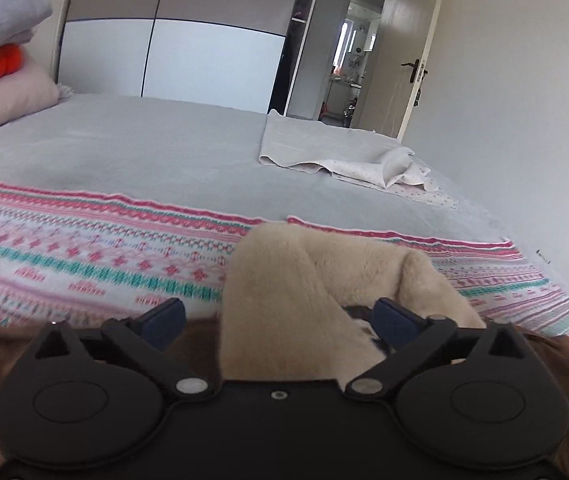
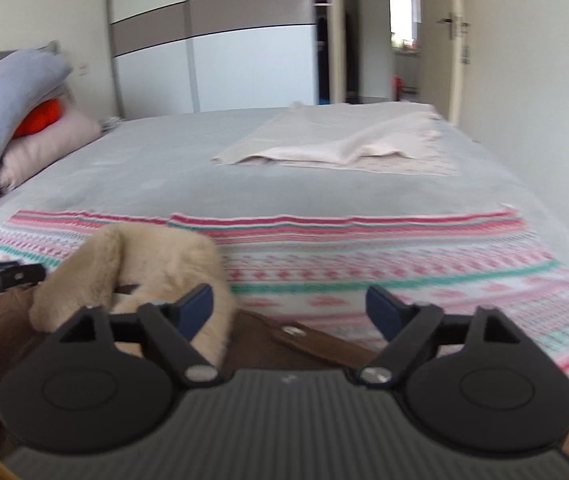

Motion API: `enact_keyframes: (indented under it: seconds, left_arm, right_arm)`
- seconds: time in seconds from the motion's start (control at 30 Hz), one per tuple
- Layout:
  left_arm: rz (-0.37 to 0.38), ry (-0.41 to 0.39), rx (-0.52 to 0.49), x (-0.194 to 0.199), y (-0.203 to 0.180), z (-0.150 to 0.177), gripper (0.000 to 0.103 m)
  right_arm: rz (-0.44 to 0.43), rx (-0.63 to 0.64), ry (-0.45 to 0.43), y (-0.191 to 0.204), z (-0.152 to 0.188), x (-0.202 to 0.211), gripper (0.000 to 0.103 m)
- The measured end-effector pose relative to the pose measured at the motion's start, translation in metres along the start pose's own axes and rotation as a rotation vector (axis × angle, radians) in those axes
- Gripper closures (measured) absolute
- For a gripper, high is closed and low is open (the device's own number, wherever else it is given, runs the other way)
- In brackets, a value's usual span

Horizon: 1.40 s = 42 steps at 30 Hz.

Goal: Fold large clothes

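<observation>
Brown coat [image 2: 316,340] with bunched beige fleece collar [image 1: 308,280], both grippers' fingers [image 1: 164,316] spread apart, gripping nothing

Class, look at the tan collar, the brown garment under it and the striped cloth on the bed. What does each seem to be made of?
Tan collar: fleece or faux shearling, going by its fuzzy, matte pile.
Brown garment: possibly suede or leather-like fabric; it looks smooth and dull, with a metal snap on its strap.
Striped cloth: woven or knitted textile, flat, with patterned pink and teal bands.
</observation>
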State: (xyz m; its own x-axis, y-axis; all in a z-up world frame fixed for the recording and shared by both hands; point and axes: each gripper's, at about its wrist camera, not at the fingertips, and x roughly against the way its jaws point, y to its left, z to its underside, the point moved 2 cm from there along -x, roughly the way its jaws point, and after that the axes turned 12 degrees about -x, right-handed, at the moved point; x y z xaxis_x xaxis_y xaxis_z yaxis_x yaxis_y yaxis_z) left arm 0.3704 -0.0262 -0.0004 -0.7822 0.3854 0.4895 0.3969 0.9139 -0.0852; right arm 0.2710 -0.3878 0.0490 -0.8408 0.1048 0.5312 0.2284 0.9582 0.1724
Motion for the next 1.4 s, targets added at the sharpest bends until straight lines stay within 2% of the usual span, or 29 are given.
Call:
enact_keyframes:
  seconds: [0.1,0.2,0.37,0.5,0.7,0.8,0.83,0.87,0.9,0.93,0.97,1.0,1.07,1.17,1.27,1.4]
  left_arm:
    - [0.004,0.014,0.054,0.032,0.002,0.007,0.0]
    - [-0.03,0.026,0.092,0.062,0.006,0.015,0.0]
    - [-0.113,0.071,0.082,0.101,0.006,0.029,0.0]
    - [-0.153,0.106,0.053,0.127,0.007,0.046,0.0]
    - [-0.138,0.142,0.085,0.147,0.011,0.084,0.0]
    - [-0.147,0.119,0.113,0.147,0.017,0.104,0.0]
    - [-0.157,0.139,0.103,0.144,0.017,0.105,0.0]
    - [-0.151,0.138,0.093,0.144,0.019,0.103,0.0]
    - [-0.137,0.104,0.099,0.145,0.022,0.1,0.0]
    - [-0.126,0.062,0.119,0.146,0.025,0.099,0.0]
    - [-0.118,0.029,0.145,0.147,0.028,0.098,0.0]
    - [-0.109,0.014,0.173,0.146,0.032,0.099,0.0]
    - [-0.087,0.019,0.221,0.141,0.038,0.101,0.0]
    - [-0.077,0.03,0.248,0.136,0.044,0.101,0.0]
    - [-0.091,0.027,0.229,0.134,0.044,0.1,0.0]
    - [-0.083,0.021,0.215,0.134,0.042,0.1,0.0]
  right_arm:
    - [0.133,-0.033,-0.039,-0.041,-0.006,0.045,0.006]
    - [0.278,-0.082,-0.087,-0.085,-0.008,0.089,0.001]
    - [0.471,-0.204,-0.132,-0.152,0.002,0.157,0.001]
    - [0.61,-0.288,-0.129,-0.192,0.018,0.195,0.001]
    - [0.691,-0.422,-0.093,-0.228,0.049,0.213,0.001]
    - [0.656,-0.461,-0.071,-0.232,0.058,0.202,0.001]
    - [0.628,-0.471,-0.076,-0.232,0.059,0.197,0.002]
    - [0.603,-0.481,-0.088,-0.232,0.061,0.191,0.009]
    - [0.591,-0.491,-0.101,-0.232,0.06,0.187,0.021]
    - [0.608,-0.495,-0.112,-0.232,0.06,0.181,0.028]
    - [0.628,-0.483,-0.118,-0.231,0.059,0.175,0.046]
    - [0.642,-0.464,-0.113,-0.23,0.057,0.168,0.073]
    - [0.66,-0.448,-0.107,-0.222,0.05,0.159,0.094]
    - [0.579,-0.433,-0.185,-0.196,0.027,0.16,0.098]
    - [0.518,-0.361,-0.254,-0.158,-0.003,0.165,0.098]
    - [0.378,-0.314,-0.322,-0.103,-0.042,0.173,0.098]
